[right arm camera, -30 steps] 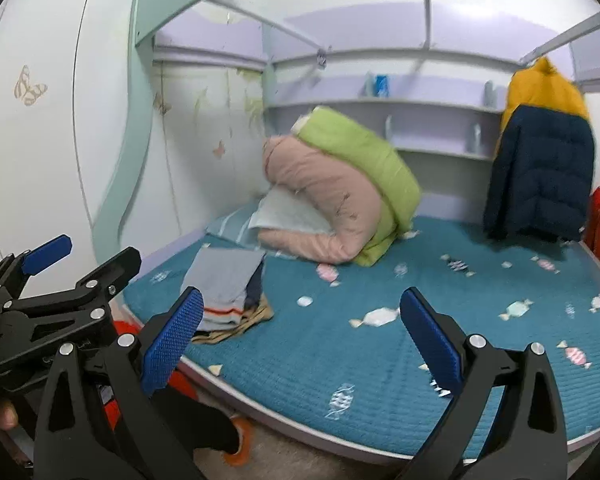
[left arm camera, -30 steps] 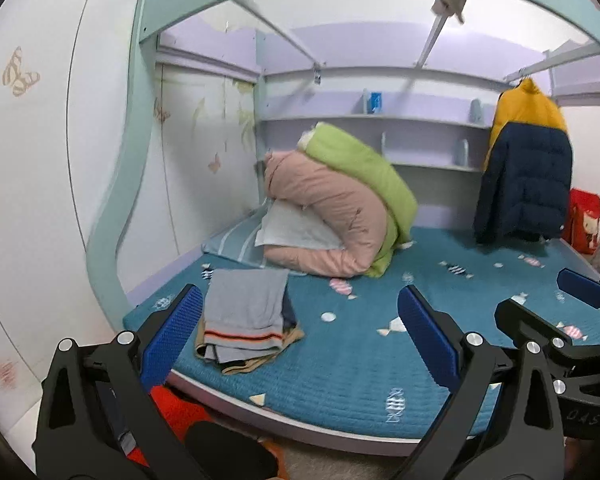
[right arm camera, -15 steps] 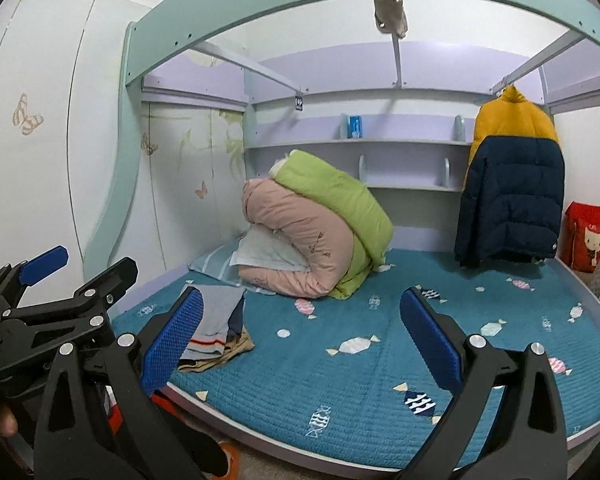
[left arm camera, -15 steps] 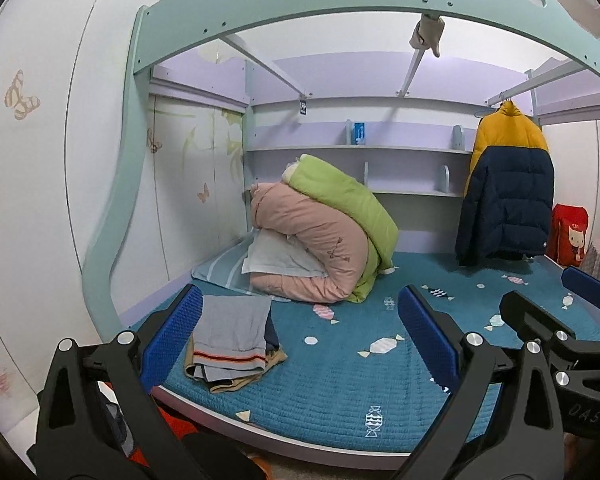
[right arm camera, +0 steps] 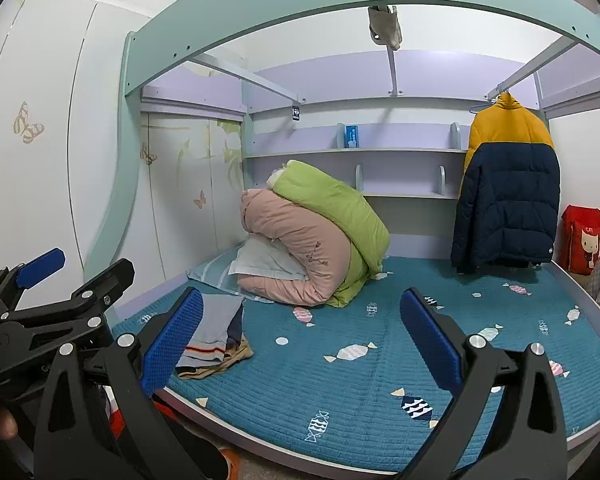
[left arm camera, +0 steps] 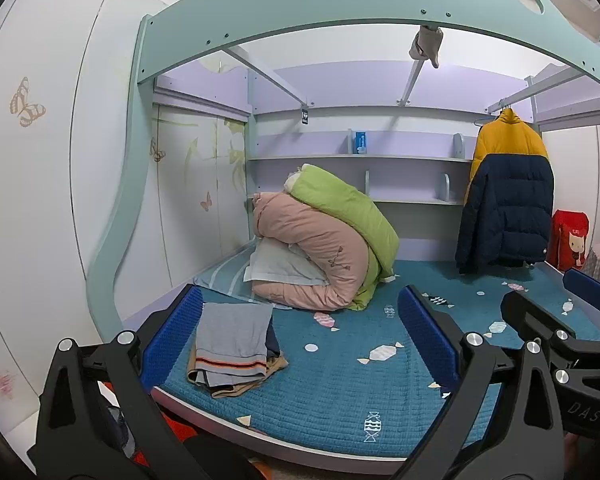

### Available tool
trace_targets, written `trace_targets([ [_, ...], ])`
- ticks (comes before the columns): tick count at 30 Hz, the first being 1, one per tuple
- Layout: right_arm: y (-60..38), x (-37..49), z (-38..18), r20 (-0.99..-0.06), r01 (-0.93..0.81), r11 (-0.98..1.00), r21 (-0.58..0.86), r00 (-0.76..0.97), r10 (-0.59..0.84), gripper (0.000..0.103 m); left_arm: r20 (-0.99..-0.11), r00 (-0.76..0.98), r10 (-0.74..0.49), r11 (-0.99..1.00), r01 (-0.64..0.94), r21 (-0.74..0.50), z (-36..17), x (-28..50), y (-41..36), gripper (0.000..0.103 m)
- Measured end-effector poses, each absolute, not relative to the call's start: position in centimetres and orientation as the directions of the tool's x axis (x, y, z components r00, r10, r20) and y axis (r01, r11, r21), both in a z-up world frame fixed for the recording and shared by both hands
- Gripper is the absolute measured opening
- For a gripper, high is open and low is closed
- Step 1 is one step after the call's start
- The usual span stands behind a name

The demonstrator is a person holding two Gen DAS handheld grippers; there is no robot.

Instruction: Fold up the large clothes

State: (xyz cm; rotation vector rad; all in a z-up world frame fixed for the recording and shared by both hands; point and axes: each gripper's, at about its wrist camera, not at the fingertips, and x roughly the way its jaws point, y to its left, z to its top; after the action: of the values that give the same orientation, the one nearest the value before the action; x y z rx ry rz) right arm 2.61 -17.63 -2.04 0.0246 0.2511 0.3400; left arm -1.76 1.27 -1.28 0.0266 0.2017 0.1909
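Your left gripper [left arm camera: 300, 336] sits low in the frame with its 2 blue-padded fingers [left arm camera: 176, 340] spread wide and nothing between them. Your right gripper [right arm camera: 300, 336] is the same: fingers apart, holding nothing. In the left wrist view the right gripper shows at the right edge; in the right wrist view the left gripper shows at the left edge.

The folded clothes [left arm camera: 234, 350], a grey piece with an orange and dark stripe on top of tan and navy layers, lie in the lower left of the frame on the near left corner of the teal quilted mattress [left arm camera: 340, 392]. Neither gripper touches them.

Behind the stack, at centre frame, a pink duvet [left arm camera: 312, 252] is rolled together with a green duvet [left arm camera: 340, 208] over a pale pillow [left arm camera: 280, 264]. At the right, a yellow and navy puffer jacket [left arm camera: 508, 200] hangs from a rail, with a red bag [left arm camera: 570, 240] beside it.
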Motion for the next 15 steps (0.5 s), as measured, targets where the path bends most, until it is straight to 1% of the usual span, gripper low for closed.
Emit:
trace_targets([
  [15,-18.18,2.57,-1.7,-0.23,-0.32,0.945,0.073,0.916,0.328,0.095,-0.173,0.969,0.175,0.985,-0.17,0.044,-0.56,-1.65,1.19,0.098],
])
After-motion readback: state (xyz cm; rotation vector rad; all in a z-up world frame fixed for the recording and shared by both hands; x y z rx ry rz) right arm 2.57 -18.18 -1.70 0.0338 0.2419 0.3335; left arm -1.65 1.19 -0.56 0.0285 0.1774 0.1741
